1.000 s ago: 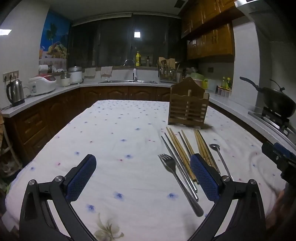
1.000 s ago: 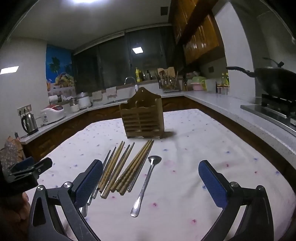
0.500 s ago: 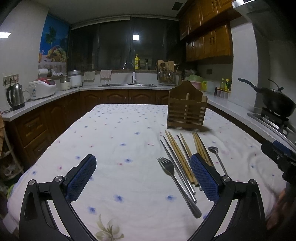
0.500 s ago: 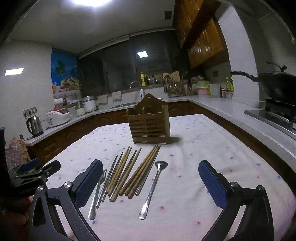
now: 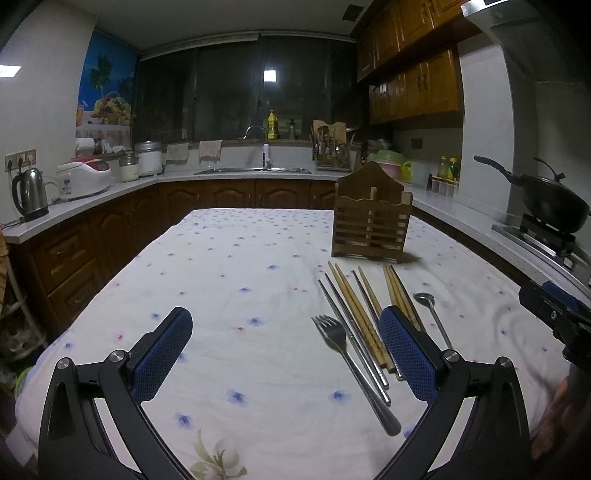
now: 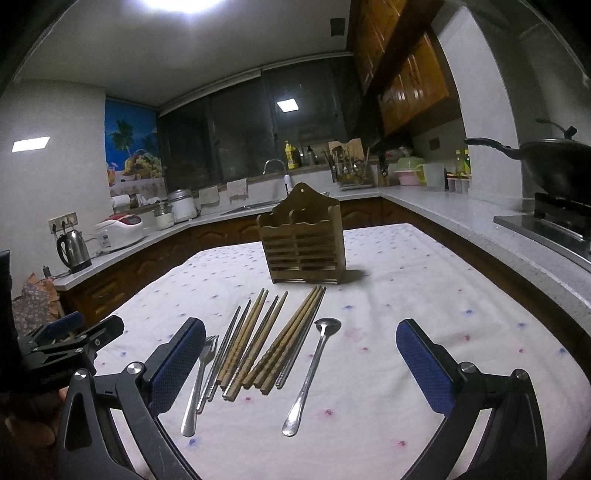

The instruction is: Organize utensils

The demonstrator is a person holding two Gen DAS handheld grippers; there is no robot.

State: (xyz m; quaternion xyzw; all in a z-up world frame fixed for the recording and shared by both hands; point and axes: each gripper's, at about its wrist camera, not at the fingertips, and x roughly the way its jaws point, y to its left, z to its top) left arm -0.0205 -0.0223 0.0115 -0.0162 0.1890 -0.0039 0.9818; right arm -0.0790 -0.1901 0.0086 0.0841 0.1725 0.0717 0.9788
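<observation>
Right hand-held gripper [image 6: 301, 354] hovering released; spoon [image 6: 312, 373] lying between its fingers, holder [image 6: 303, 245] at 12 o'clock. Left hand-held gripper [image 5: 284, 354] gaping, grasping nothing; fork [image 5: 351, 365] lying at 1 o'clock.

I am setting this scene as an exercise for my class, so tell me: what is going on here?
A person holds two grippers over a kitchen table. The left gripper and right gripper are both open and hold nothing. A fork, chopsticks and a spoon lie in a row on the tablecloth. The wooden holder stands upright behind them, with nothing visibly in it.

Dim kitchen: wood cabinets [image 5: 413, 77], dark windows [image 5: 258, 85], seemingly 1 ceiling light [image 6: 181, 5].
</observation>
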